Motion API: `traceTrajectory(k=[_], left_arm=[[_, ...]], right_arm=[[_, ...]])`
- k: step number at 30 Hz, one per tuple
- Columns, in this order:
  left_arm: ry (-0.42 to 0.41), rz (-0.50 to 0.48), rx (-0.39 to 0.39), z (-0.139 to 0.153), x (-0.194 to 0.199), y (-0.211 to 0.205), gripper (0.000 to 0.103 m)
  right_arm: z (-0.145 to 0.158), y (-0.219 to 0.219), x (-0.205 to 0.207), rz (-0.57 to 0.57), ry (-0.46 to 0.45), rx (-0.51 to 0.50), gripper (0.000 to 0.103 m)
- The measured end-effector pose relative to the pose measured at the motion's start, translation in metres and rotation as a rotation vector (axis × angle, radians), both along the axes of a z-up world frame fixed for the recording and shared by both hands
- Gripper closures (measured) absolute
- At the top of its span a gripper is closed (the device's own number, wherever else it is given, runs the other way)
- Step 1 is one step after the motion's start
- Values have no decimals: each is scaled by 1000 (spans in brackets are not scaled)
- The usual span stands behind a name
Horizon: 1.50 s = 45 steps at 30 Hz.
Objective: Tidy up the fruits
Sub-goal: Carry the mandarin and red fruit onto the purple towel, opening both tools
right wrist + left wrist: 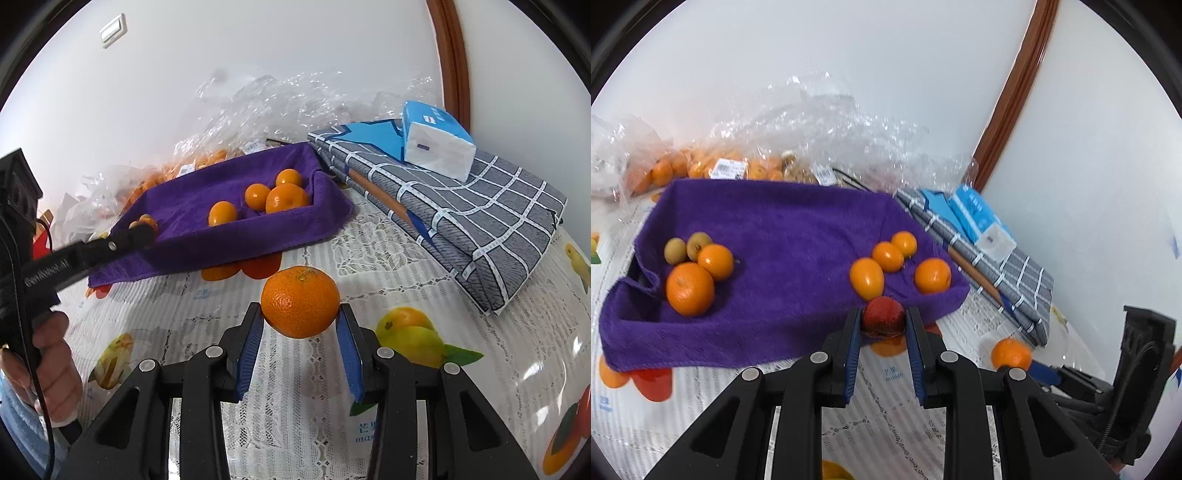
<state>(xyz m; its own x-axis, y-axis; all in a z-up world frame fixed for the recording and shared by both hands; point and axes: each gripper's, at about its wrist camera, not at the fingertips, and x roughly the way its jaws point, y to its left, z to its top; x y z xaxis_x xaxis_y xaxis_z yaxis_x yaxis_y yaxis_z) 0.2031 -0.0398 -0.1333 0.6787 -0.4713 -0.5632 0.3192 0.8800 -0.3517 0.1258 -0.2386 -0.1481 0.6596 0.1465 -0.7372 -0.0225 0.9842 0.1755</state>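
My left gripper [882, 326] is shut on a small red fruit [883, 312], held just above the near edge of the purple towel-lined tray [794, 229]. Several oranges lie in the tray: a left cluster [690, 289] with two small brownish fruits [675, 251], and a right cluster [866, 278]. My right gripper [300, 321] is shut on a mandarin [300, 301], held above the tablecloth in front of the tray [207, 184]. In the right wrist view the left gripper [144, 230] reaches over the tray's near-left rim, and the red fruit is hidden there.
Clear plastic bags of oranges [701, 166] are piled behind the tray against the wall. A folded checked cloth [461, 206] with a tissue pack [436, 144] on top lies to the right. A person's hand [55, 354] holds the left gripper's handle. The fruit-print tablecloth [295, 406] covers the table.
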Motion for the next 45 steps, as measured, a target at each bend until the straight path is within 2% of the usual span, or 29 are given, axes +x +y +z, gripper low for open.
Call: traceTrajectory(k=[11,15,18,23,27,32,36,40,45], left_arm=[[-21,43,-48,10,-4,20,80],[-12,77,-51,12,-3,33,80],[-7,104,-74,17,-2,52,80],[-27,151,-46,36,10,75,80],[-28,168,7,43,34,71,80],[1,161,23,33,67,54,80],[-3,162,43,19,83,42,80],[0,148,88,3,88,35,80],[8,139,96,-6,88,32,80]], right_arm=[[0,14,3,-9,13,-97,63],[6,13,10,-19,15,-51,63],[22,16,23,-16,-12,-36,63],[45,29,54,29,-61,-51,63],[49,42,87,66,-70,-73,63],[40,57,120,100,-57,-100,63],[25,57,128,118,-47,-101,63],[12,56,129,131,-34,-111,63],[9,59,129,153,-26,-101,62]])
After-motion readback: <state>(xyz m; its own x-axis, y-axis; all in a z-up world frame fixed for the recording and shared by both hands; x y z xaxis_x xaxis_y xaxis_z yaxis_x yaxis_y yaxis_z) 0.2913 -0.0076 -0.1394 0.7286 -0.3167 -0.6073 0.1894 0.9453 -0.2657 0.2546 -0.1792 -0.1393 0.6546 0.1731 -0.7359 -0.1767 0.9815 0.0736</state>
